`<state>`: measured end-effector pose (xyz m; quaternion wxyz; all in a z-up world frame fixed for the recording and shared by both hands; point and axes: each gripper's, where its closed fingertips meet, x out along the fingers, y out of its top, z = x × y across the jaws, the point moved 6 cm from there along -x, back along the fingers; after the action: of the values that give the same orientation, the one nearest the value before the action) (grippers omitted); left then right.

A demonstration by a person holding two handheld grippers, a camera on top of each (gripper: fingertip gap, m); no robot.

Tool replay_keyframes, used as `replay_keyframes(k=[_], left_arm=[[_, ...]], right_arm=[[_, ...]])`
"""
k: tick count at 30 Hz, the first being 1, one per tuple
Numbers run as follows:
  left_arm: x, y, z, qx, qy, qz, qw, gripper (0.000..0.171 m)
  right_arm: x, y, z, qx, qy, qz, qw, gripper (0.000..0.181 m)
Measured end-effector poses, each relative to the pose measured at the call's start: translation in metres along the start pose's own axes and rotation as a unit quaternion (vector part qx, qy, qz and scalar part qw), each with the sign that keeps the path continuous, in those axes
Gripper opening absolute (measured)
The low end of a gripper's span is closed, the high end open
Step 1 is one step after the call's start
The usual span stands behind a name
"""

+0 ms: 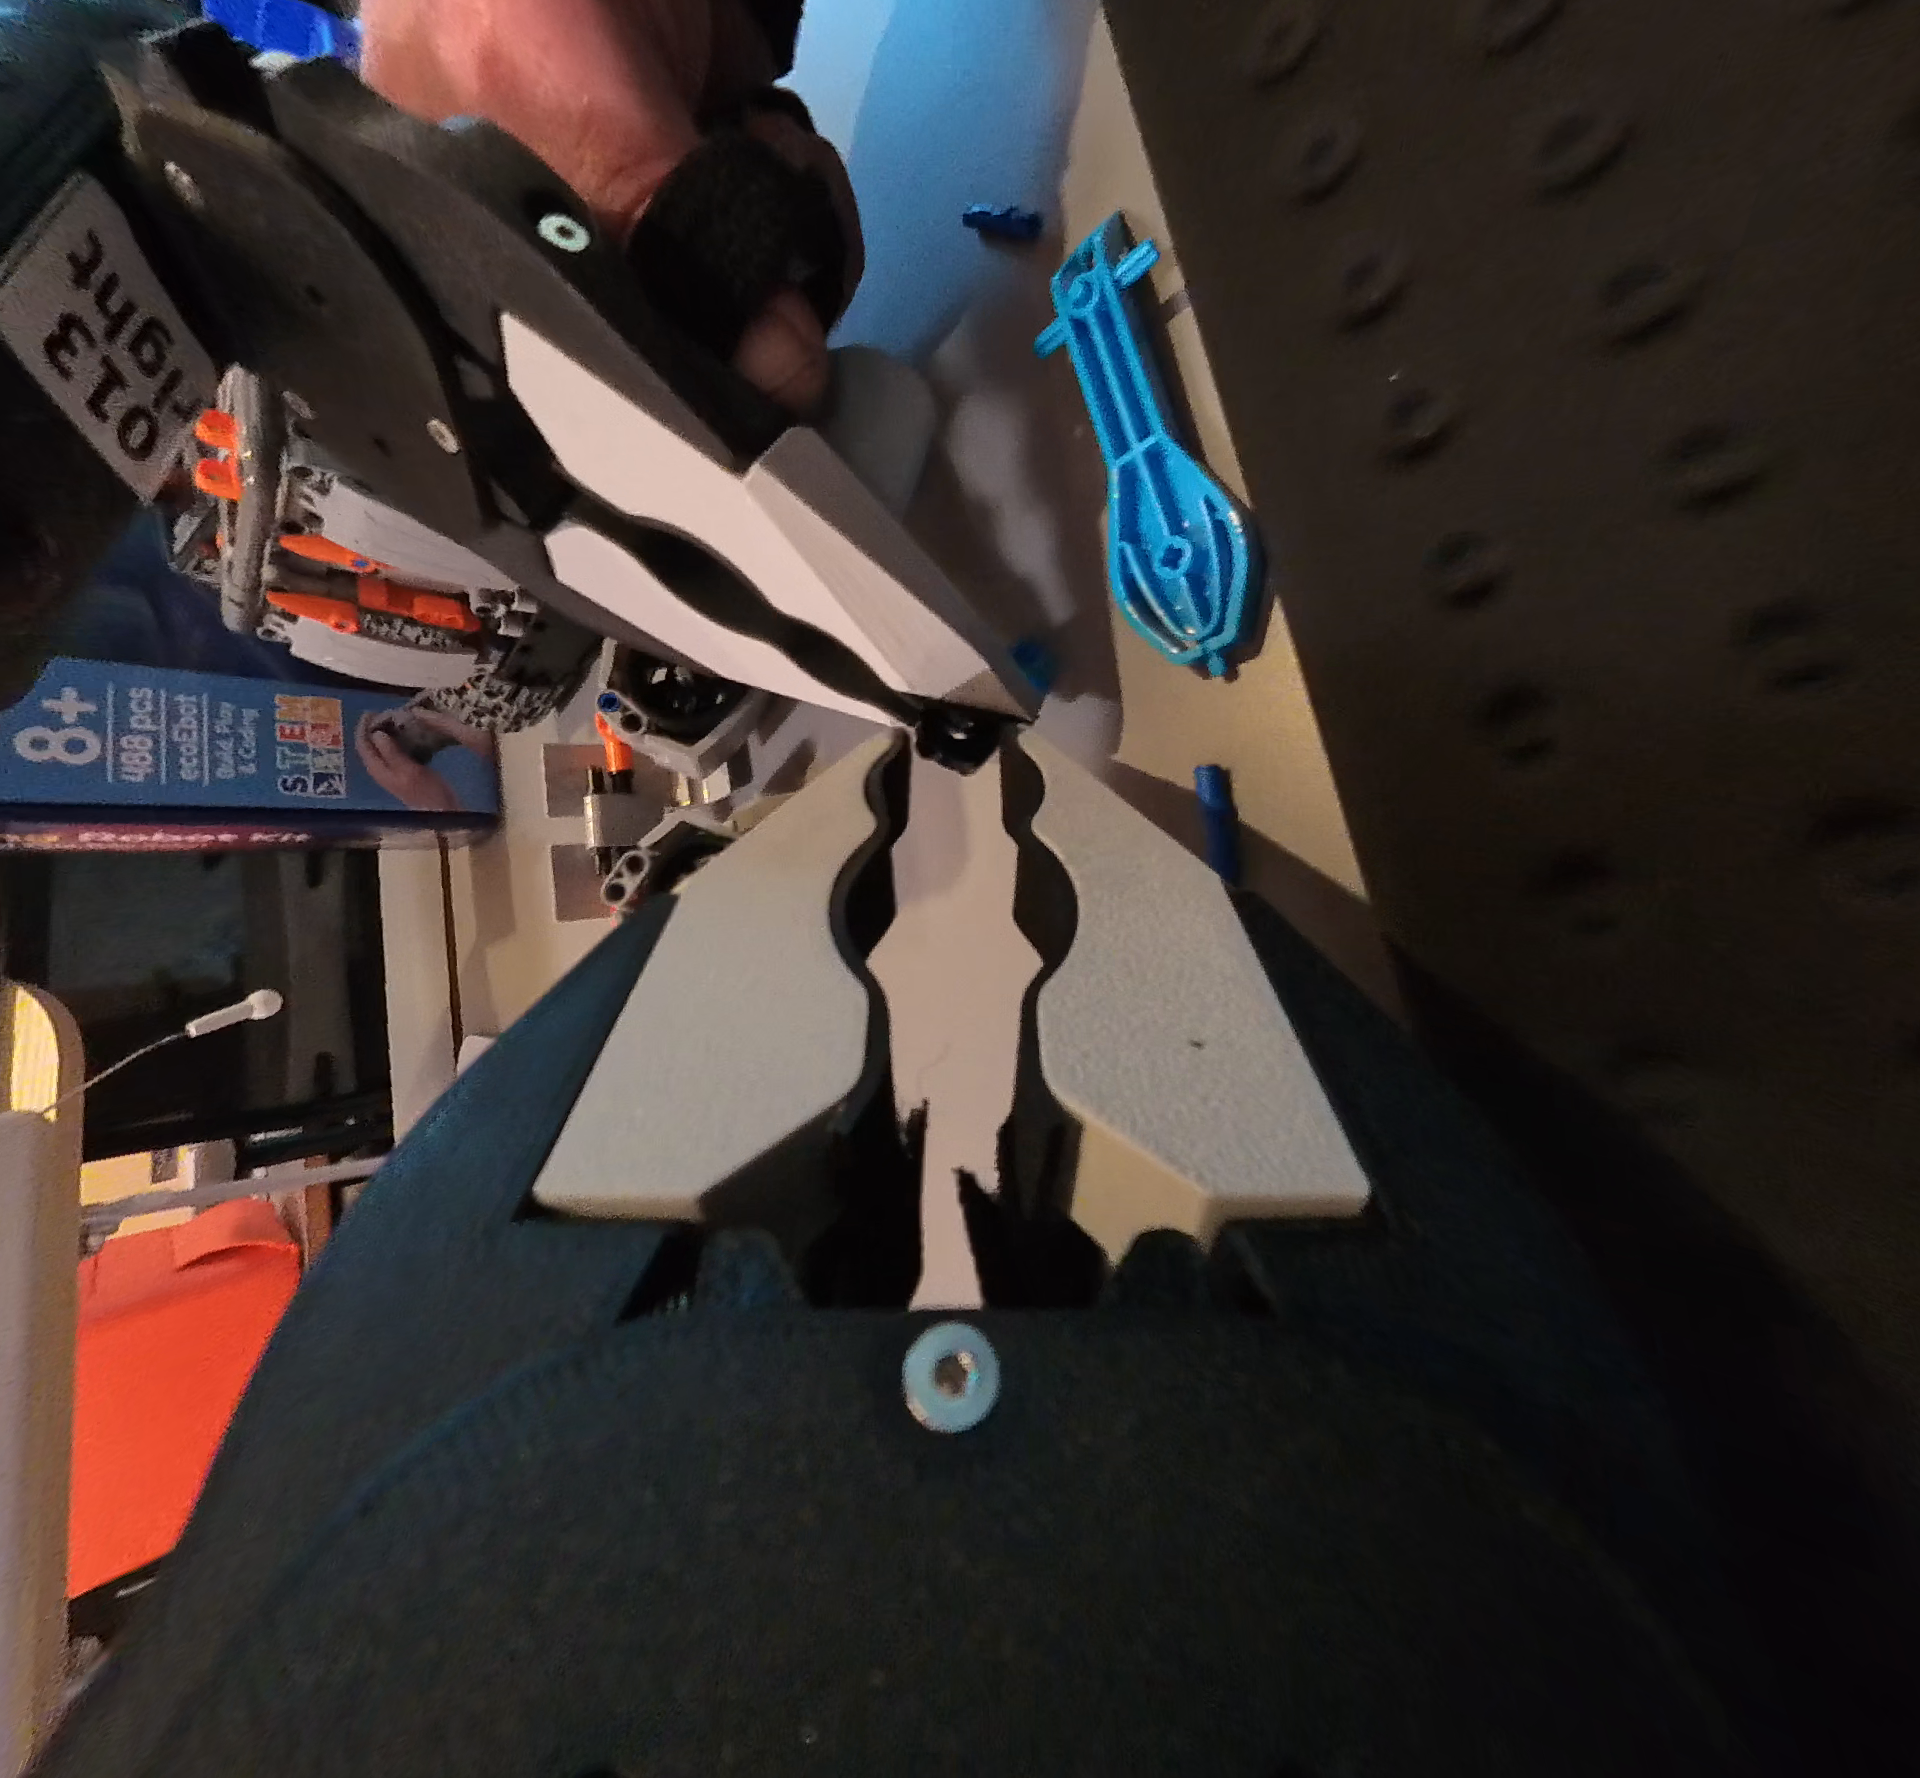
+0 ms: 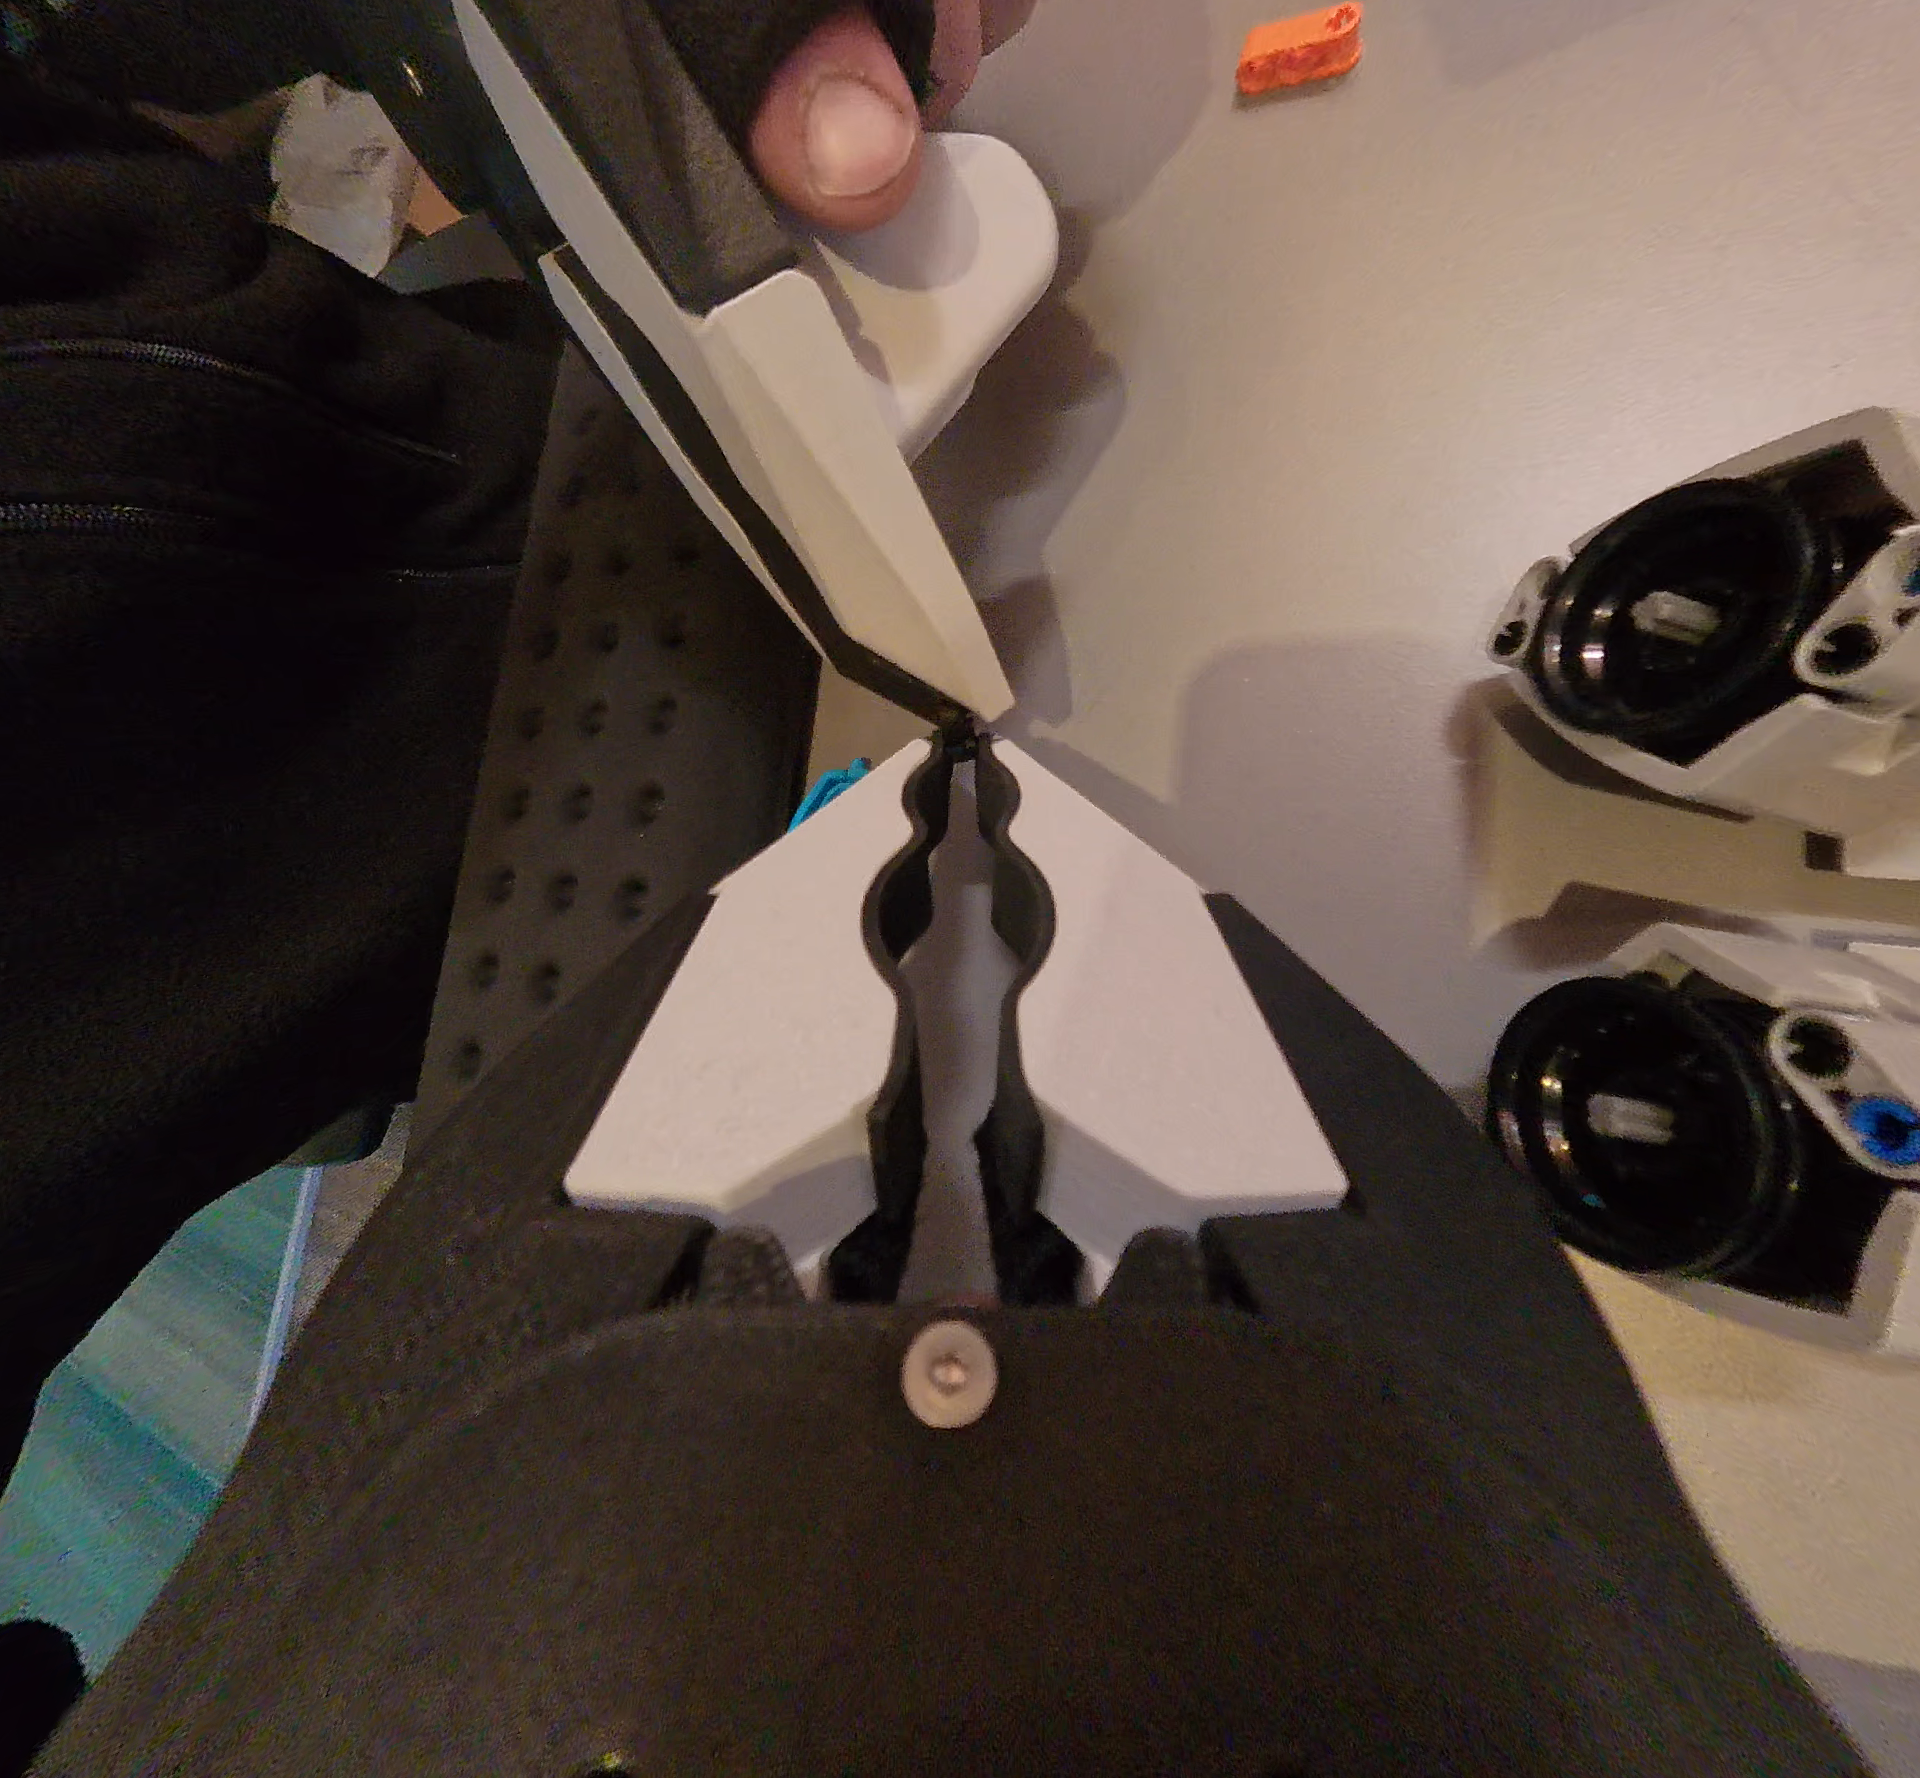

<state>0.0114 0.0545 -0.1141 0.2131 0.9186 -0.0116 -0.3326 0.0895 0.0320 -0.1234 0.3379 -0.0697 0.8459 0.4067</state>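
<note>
My left gripper [image 1: 954, 743] and my right gripper [image 2: 962, 754] meet tip to tip over a white table [image 2: 1351, 378]. A small black piece [image 1: 951, 736] sits between the left fingertips and touches the right gripper's tip, which comes in from the upper left. In the right wrist view the same black piece [image 2: 961, 743] is pinched between the right fingertips, with the left gripper's closed tip just above it. A small blue pin [image 1: 1029, 658] sticks by the right gripper's finger. A gloved hand [image 2: 831, 66] rests its thumb on a white block [image 2: 966, 274].
A blue plastic tool [image 1: 1153, 440] and loose blue pins [image 1: 1003, 220] lie beside a black dimpled mat [image 1: 1558, 378]. A grey and orange brick assembly [image 1: 364, 585] and a blue box [image 1: 239, 741] lie at left. Two white modules with black rings [image 2: 1704, 627] and an orange piece [image 2: 1299, 50] lie at right. My two grippers' fingertips are within a few centimetres of each other.
</note>
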Motion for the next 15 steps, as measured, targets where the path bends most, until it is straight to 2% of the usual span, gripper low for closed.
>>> replay_keyframes(k=[3, 5, 7, 9, 15], left_arm=[[0.003, 0.000, 0.002, 0.006, 0.002, -0.004, 1.000, 0.014], [0.004, -0.002, 0.003, -0.017, -0.009, -0.002, 1.000, 0.014], [0.005, -0.006, 0.000, -0.057, -0.020, 0.002, 0.998, 0.014], [0.006, -0.011, 0.000, -0.112, -0.050, 0.009, 0.992, 0.014], [0.012, -0.029, 0.000, -0.244, -0.124, 0.012, 0.962, 0.014]], right_arm=[[0.001, -0.002, 0.001, 0.003, -0.003, -0.007, 1.000, 0.001], [0.002, -0.003, 0.002, 0.004, -0.004, -0.009, 1.000, 0.002], [0.001, -0.002, 0.004, 0.003, -0.016, -0.007, 1.000, 0.004], [-0.003, -0.001, 0.007, 0.002, -0.036, -0.007, 0.999, 0.013], [-0.009, -0.009, 0.012, -0.053, -0.118, -0.061, 0.990, 0.021]])
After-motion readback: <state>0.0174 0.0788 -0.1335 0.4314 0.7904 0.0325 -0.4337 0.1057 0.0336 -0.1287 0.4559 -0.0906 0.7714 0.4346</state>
